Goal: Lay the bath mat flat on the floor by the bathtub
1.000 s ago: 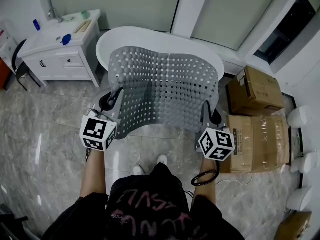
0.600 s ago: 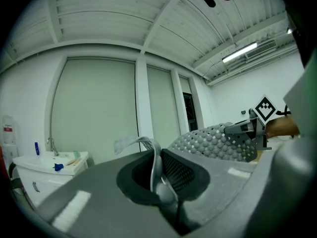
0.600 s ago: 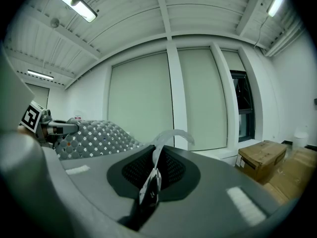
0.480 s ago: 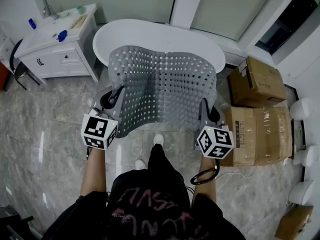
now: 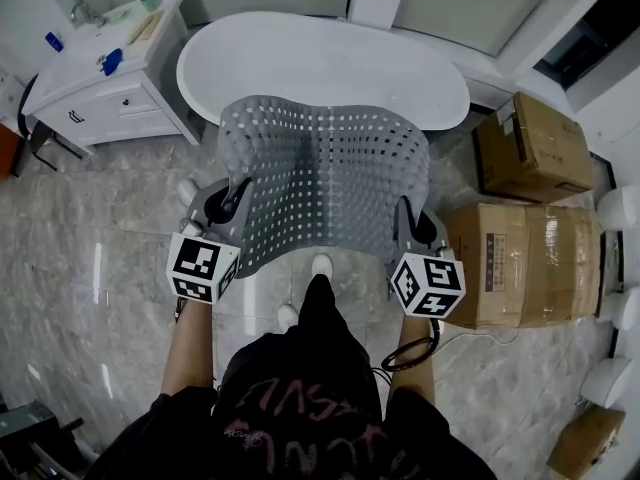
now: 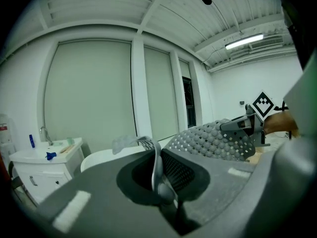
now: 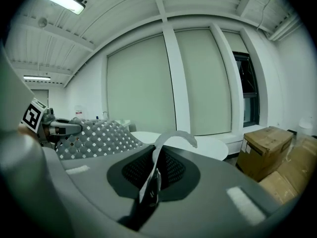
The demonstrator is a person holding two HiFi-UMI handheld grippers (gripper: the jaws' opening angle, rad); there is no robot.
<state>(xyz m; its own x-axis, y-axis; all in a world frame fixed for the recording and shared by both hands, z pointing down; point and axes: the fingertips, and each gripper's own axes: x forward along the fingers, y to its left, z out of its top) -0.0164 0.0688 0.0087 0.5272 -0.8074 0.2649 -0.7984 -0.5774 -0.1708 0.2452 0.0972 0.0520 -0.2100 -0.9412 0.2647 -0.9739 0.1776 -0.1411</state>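
L gripper point(image 5: 236, 194), R gripper point(image 5: 412, 220) tight on bath mat point(image 5: 325, 178) edges, nr bathtub point(image 5: 320, 60)

The bath mat point(image 5: 325, 183) spans from left gripper point(image 5: 234, 196) to right gripper point(image 5: 409, 220), before the bathtub point(image 5: 320, 63). Left of the tub stands a sink cabinet point(image 5: 100, 98) — cardboard boxes point(image 5: 525, 258) lie to its right.

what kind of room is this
Most likely a bathroom, perhaps a staged or unfinished one: a white freestanding bathtub stands by a white vanity cabinet on a marble-look floor. The cardboard boxes beside the bathtub hint it is not in everyday use.
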